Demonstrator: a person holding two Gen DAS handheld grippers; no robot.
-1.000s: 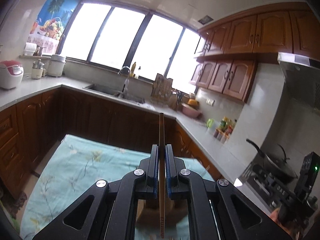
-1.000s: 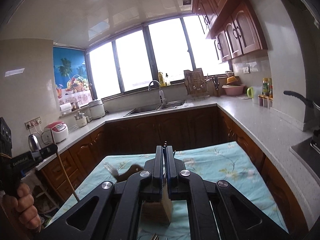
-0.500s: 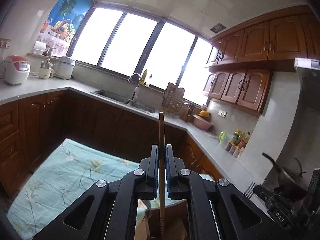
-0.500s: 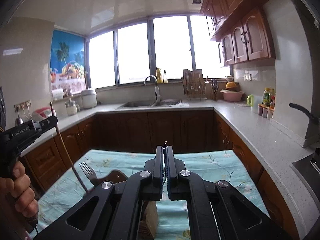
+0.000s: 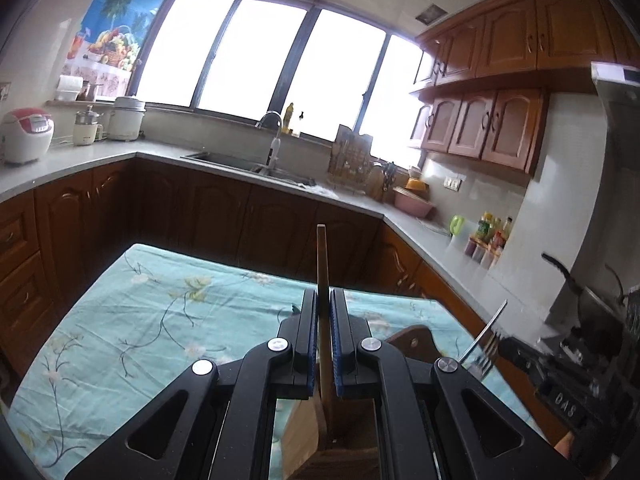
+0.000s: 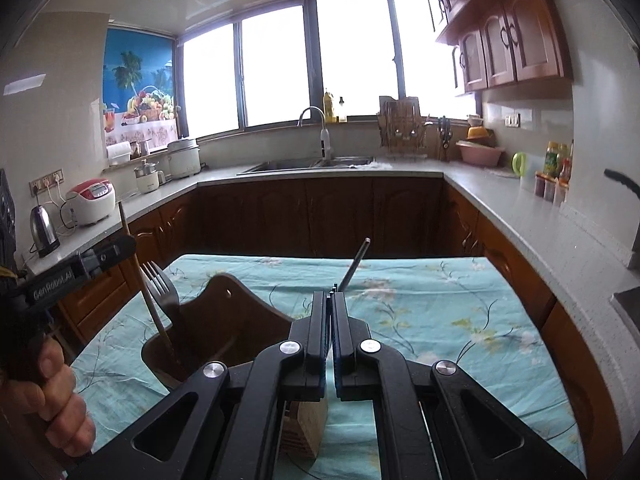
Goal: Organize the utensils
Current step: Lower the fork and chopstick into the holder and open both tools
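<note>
My left gripper (image 5: 323, 300) is shut on a wooden chopstick (image 5: 322, 256) that stands nearly upright. Its lower end reaches down into a dark wooden utensil holder (image 5: 414, 340). In the right wrist view the same chopstick (image 6: 154, 312) slants into the holder (image 6: 224, 320) beside a dark fork (image 6: 160, 284) standing tines up, with the left gripper (image 6: 122, 248) above, held by a hand (image 6: 44, 384). My right gripper (image 6: 330, 300) is shut on a metal fork; its handle (image 6: 356, 264) pokes out past the fingertips. The left wrist view shows this fork (image 5: 486, 344), tines down, right of the holder.
The holder stands on a table with a teal floral cloth (image 6: 440, 312). Brown cabinets and grey counters (image 6: 520, 208) ring the table, with a sink (image 6: 308, 164) at the back. A pan on a stove (image 5: 592, 300) is at the right. A rice cooker (image 6: 92, 200) sits on the left counter.
Both grippers have come down toward the table. The chopstick's lower end has sunk into the holder, and the fork in my right gripper has dropped closer to the holder's right side.
</note>
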